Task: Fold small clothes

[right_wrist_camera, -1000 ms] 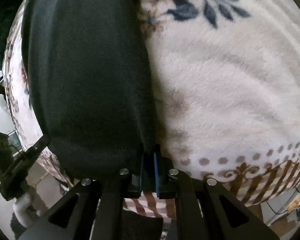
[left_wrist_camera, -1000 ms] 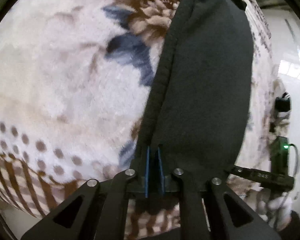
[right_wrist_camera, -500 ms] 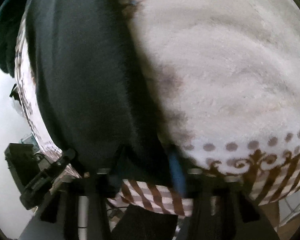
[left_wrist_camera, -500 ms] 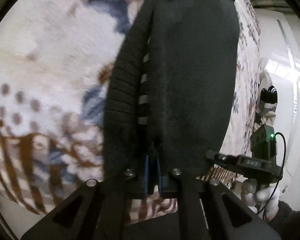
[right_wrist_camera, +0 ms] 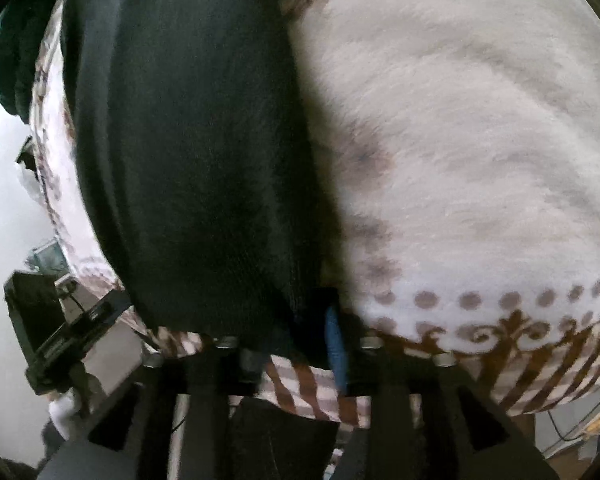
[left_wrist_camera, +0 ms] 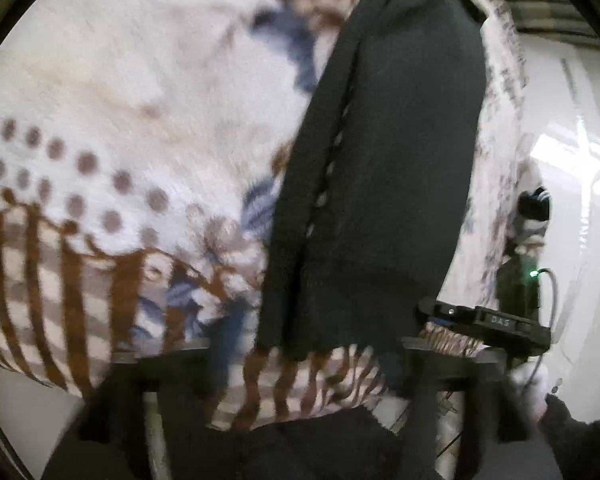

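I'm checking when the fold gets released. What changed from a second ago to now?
Both grippers let go of the dark knit garment. The left gripper, clamped on its near hem a second ago, now has its jaws opening wide and clear of the hem. The right gripper's jaws are opening too, the hem's corner loose between them. The garment stays flat on the patterned blanket.

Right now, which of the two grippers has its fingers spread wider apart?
The left gripper: its jaws are opening and already stand wide on either side of the dark knit garment. The right gripper is opening too, but its gap is narrower, at the garment's corner.
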`<state>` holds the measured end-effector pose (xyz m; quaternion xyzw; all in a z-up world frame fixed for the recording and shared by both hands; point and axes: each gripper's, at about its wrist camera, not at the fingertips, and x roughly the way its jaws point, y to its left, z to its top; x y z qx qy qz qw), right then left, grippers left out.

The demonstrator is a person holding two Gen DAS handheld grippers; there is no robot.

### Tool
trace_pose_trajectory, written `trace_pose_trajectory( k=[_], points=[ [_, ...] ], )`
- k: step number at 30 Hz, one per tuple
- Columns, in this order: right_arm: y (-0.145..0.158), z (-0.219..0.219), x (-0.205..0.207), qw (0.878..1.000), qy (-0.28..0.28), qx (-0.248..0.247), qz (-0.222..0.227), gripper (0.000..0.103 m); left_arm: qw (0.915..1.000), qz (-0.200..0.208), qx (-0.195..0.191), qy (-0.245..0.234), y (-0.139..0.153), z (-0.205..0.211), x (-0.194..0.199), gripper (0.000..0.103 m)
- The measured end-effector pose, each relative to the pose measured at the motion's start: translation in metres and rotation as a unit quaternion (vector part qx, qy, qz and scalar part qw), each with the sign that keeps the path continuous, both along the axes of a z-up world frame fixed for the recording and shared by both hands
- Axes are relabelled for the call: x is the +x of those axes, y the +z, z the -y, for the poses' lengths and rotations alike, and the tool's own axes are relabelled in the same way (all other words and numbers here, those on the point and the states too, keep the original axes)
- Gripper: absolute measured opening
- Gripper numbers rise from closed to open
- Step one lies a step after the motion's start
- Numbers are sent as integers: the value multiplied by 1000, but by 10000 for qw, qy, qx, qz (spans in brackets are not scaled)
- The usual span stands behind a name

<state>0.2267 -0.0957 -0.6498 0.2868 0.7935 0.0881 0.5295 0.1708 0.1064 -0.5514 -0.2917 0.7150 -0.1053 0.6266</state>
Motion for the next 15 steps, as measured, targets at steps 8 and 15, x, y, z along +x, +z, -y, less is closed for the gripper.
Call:
trace_pose_trajectory(
  k=[8,15],
  points=[
    [-13,9,-2,9992,-87,368,117,49,9996,-85,-193,-176,-46,16,17,75],
    [-17,2,0,9972,-316,645,213,48,9994,160,-103,-272,-31,25,11,9]
  ],
)
